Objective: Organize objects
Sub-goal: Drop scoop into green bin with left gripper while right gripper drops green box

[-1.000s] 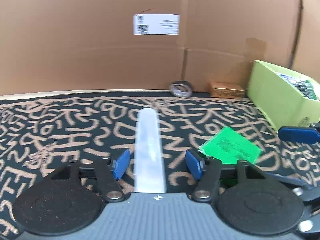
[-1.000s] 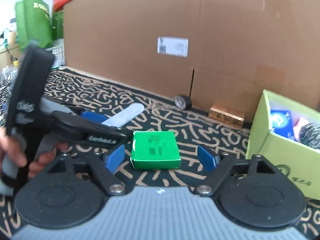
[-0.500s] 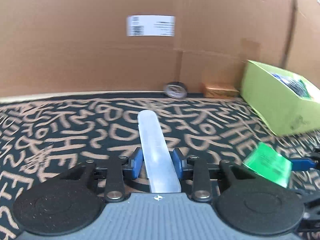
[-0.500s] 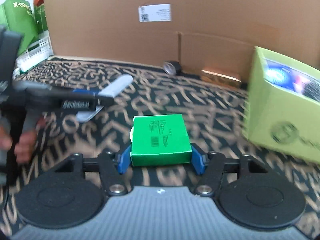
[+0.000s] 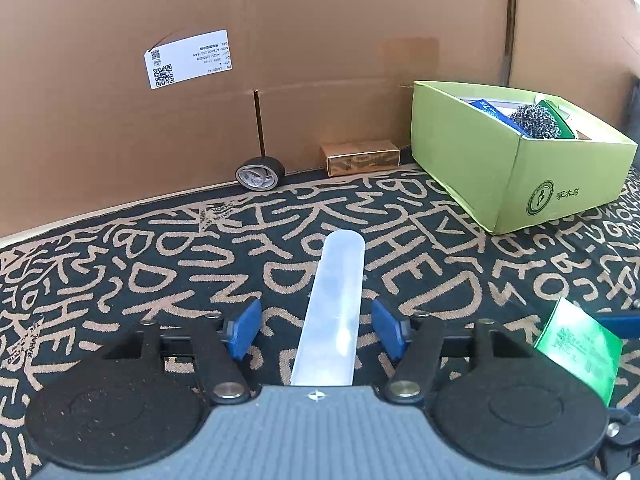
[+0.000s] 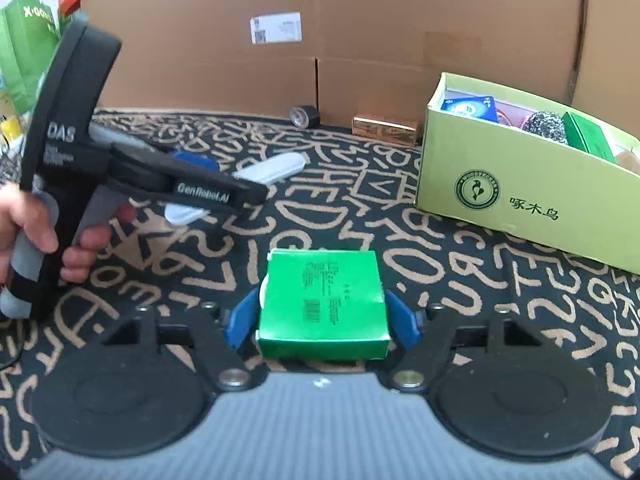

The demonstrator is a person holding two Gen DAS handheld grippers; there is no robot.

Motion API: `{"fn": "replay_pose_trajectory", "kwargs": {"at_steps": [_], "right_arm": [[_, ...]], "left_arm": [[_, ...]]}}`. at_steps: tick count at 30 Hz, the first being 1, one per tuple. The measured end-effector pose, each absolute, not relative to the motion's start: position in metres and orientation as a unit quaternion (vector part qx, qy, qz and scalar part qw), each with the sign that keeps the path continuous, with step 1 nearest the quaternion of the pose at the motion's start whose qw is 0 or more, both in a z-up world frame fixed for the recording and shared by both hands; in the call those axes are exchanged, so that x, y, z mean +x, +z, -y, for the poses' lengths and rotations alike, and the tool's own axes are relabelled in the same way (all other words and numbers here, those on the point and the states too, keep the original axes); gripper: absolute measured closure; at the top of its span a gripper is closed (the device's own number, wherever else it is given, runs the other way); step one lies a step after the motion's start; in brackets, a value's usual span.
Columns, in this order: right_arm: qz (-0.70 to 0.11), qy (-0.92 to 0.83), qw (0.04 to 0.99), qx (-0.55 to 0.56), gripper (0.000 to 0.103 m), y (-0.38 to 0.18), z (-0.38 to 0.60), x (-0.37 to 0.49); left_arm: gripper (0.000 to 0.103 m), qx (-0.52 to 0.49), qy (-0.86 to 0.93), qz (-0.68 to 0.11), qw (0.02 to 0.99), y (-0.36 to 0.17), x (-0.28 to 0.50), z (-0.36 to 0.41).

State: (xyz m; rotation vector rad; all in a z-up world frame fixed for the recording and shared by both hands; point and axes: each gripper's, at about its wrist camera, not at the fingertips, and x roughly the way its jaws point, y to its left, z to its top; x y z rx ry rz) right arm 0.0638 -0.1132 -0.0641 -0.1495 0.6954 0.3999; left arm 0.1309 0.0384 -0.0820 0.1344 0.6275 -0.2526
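Left wrist view: left gripper [image 5: 316,328] — jaws spread, translucent case [image 5: 334,312] between, untouched.
Right wrist view: right gripper [image 6: 322,316] — jaws pinching green box [image 6: 322,304].
Lime bin [image 6: 520,192]: 2 o'clock.

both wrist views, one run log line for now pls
left claw: open around clear case | right claw: shut on green box | lime bin: not reached

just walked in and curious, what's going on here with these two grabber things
A person is tidying small items into a light green box. The right gripper is shut on a green box, with the storage box ahead to its right. The left gripper is open around a translucent plastic case lying on the patterned mat, its fingers clear of it. A tape roll and gold box sit by the cardboard wall.
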Motion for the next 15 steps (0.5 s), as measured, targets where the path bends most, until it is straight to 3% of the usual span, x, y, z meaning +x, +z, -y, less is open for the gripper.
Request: {"fn": "replay_pose_trajectory", "kwargs": {"at_steps": [1, 2, 3, 8, 15], "right_arm": [[-0.333, 0.197, 0.920, -0.067, 0.043, -0.065, 0.114, 0.062], [-0.334, 0.198, 0.919, -0.062, 0.043, -0.065, 0.117, 0.060], [-0.334, 0.199, 0.920, -0.057, 0.043, -0.064, 0.119, 0.058], [-0.334, 0.198, 0.921, -0.024, 0.043, -0.058, 0.142, 0.047], [-0.264, 0.155, 0.952, 0.004, 0.043, -0.013, 0.190, 0.039]], "left_arm": [[0.060, 0.063, -0.134, -0.311, 0.939, -0.080, 0.132, -0.039], [0.071, 0.061, -0.144, -0.315, 0.936, -0.078, 0.131, -0.038], [0.074, 0.064, -0.147, -0.321, 0.933, -0.076, 0.130, -0.036], [0.075, 0.035, -0.192, -0.322, 0.926, -0.058, 0.117, -0.029], [0.075, 0.045, -0.266, -0.234, 0.934, 0.013, 0.113, 0.012]]}}
